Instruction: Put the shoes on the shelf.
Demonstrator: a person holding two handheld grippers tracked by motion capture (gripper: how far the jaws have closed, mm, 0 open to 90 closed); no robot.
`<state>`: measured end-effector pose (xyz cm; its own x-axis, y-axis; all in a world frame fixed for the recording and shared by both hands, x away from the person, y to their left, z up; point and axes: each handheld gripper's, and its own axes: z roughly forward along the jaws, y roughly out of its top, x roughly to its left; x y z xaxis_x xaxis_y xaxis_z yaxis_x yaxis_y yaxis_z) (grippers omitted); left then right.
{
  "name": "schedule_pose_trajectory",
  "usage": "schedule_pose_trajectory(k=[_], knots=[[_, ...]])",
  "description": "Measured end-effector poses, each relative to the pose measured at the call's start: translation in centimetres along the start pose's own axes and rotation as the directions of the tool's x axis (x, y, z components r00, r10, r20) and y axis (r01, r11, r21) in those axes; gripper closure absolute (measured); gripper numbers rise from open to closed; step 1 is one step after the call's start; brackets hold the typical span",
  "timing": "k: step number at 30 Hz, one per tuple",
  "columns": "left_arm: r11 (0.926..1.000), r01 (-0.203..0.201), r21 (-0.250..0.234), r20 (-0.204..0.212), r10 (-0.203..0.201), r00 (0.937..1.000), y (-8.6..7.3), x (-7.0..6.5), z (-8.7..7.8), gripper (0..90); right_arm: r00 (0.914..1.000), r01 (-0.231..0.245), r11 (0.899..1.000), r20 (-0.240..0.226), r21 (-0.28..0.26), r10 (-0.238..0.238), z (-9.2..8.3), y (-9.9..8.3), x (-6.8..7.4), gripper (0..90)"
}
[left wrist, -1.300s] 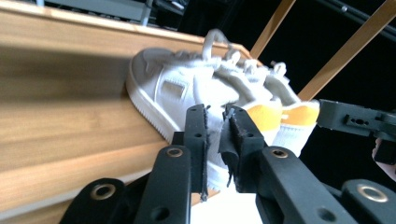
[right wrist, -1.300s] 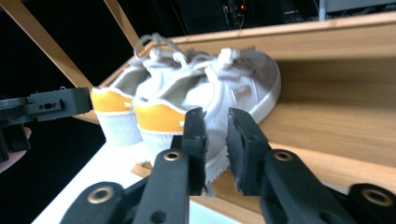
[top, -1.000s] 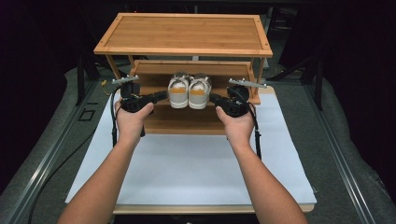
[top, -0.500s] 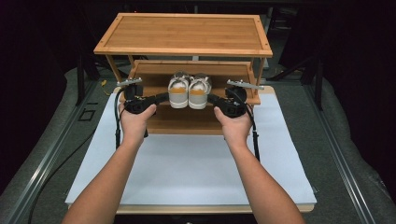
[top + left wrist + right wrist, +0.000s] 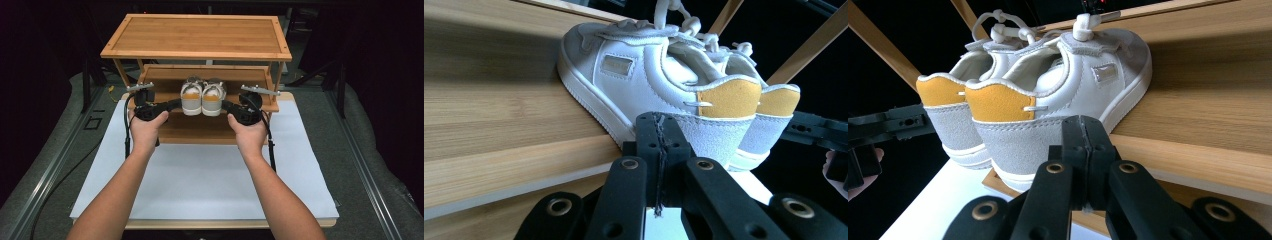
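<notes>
My left gripper (image 5: 175, 103), jaws pressed together w/ nothing between, tips at left side of the pair of small white sneakers w/ mustard heel tabs (image 5: 202, 96), heels out at front edge of the bamboo two-tier rack (image 5: 150, 52)'s mid shelf. Right gripper (image 5: 225, 104) same on pair's right. Step, I judge: squeezing pair from both sides. Next: push inward evenly, then lift off.

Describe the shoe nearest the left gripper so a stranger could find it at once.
Start at the bamboo rack on the white mat. On its middle shelf stands a pair of small white shoes, heels toward the person. The left shoe is the one the shut left gripper points at.
</notes>
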<state>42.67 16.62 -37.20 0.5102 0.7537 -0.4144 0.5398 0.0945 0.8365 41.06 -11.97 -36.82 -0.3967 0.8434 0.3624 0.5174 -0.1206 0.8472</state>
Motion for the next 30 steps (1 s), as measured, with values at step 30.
schedule_pose_trajectory(k=[30], knots=[[0.9995, 0.032, 0.003, -0.017, -0.032, 0.9994, 1.7, 1.5, 2.4, 90.0, 0.9993, -0.034, 0.999, 0.013, 0.004, 0.034, 2.5, 1.7, -1.4, 90.0]])
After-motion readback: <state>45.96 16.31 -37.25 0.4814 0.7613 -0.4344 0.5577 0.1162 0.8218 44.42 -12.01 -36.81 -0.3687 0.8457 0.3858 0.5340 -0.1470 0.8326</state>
